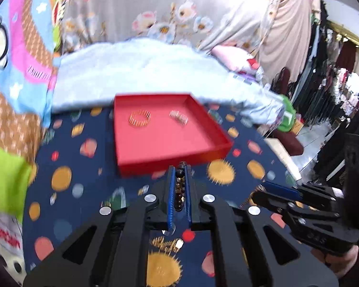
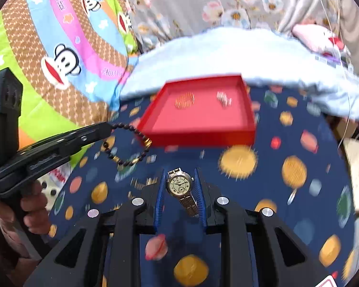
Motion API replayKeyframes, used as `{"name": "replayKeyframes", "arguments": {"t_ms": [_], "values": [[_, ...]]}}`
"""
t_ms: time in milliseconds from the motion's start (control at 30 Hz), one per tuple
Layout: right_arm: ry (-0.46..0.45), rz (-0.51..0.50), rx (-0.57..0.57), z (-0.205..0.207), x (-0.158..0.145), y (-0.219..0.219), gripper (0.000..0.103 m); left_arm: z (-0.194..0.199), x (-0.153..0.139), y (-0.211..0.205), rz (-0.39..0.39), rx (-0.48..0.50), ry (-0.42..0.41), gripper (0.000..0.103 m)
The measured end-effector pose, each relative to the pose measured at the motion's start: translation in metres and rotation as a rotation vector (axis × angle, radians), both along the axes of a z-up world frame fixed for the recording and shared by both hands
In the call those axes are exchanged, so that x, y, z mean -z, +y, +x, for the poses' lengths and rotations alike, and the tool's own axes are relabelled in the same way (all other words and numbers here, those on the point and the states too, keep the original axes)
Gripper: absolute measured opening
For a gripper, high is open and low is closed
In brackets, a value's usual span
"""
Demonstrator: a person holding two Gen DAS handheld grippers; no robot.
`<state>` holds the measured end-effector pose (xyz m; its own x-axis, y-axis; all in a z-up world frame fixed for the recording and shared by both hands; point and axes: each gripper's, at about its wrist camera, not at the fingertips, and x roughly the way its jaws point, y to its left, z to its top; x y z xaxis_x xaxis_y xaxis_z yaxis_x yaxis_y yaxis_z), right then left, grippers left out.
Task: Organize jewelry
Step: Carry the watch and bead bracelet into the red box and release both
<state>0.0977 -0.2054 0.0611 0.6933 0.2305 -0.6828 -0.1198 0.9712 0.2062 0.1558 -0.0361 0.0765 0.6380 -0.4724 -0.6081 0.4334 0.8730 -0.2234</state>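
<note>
Left tongs (image 1: 179,189) clamp one bead bracelet (image 1: 180,186); right tongs (image 2: 180,186) clamp one watch (image 2: 179,183), its dial seen only in the right view; two rings (image 1: 140,118) in one red tray (image 1: 165,141).

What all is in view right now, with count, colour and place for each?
red tray: one, red, on the planet-print cloth ahead of both tongs
gold ring: one, gold, in the tray, left part
silver ring: one, silver, in the tray, right part
bead bracelet: one, dark beads with gold ones, hanging from the left tongs
watch: one, gold and silver, pale dial, between the right tongs' pads
planet-print cloth: one, navy, under the tray
light blue blanket: one, behind the tray
left tongs: shut on the bracelet
right tongs: shut on the watch
hand: one, holding the left tongs' handle
</note>
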Motion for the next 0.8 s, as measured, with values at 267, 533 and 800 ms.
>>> {"name": "replayKeyframes", "arguments": {"t_ms": [267, 533, 800], "values": [[-0.084, -0.049, 0.013, 0.096, -0.038, -0.019, 0.022, 0.075, -0.035, -0.030, 0.027, -0.019, -0.104, 0.007], [0.021, -0.048, 0.055, 0.185, 0.010, -0.034, 0.022, 0.151, 0.013, -0.046, 0.097, -0.093, -0.026, 0.007], [0.071, -0.083, 0.070, 0.211, 0.048, -0.034, 0.014, 0.178, 0.050, -0.052, 0.143, -0.110, 0.012, 0.007]]}}
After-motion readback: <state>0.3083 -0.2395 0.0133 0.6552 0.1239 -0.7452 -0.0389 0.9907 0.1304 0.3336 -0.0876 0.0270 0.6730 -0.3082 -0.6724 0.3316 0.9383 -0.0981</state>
